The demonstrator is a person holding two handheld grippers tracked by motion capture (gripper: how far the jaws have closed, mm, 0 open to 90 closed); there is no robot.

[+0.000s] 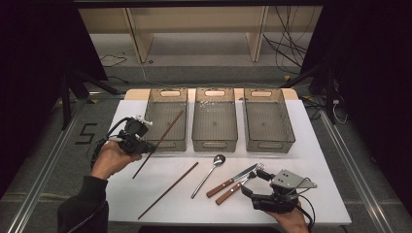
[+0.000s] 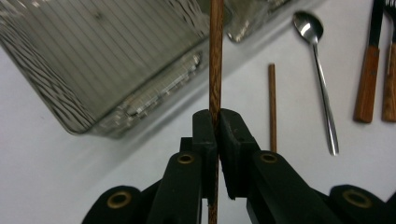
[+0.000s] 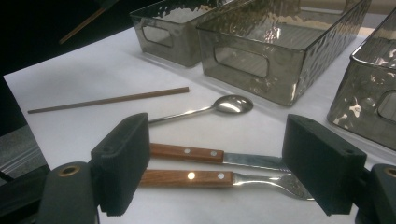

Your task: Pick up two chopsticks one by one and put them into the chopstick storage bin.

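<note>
My left gripper [image 2: 216,122] has its jaws pinched tight on a wooden chopstick [image 1: 158,144], whose far end slants over the near rim of the left bin [image 1: 165,119]. My right gripper [image 3: 219,163] stands wide open and grips nothing — the fork [image 3: 224,178] and knife [image 3: 219,156] lie just past its pads. A second chopstick [image 1: 168,190] and a spoon [image 1: 209,174] rest between the grippers on the white table [image 1: 320,194], with open room around them. On the floor left of the table, a "5" [image 1: 86,133] is taped.
</note>
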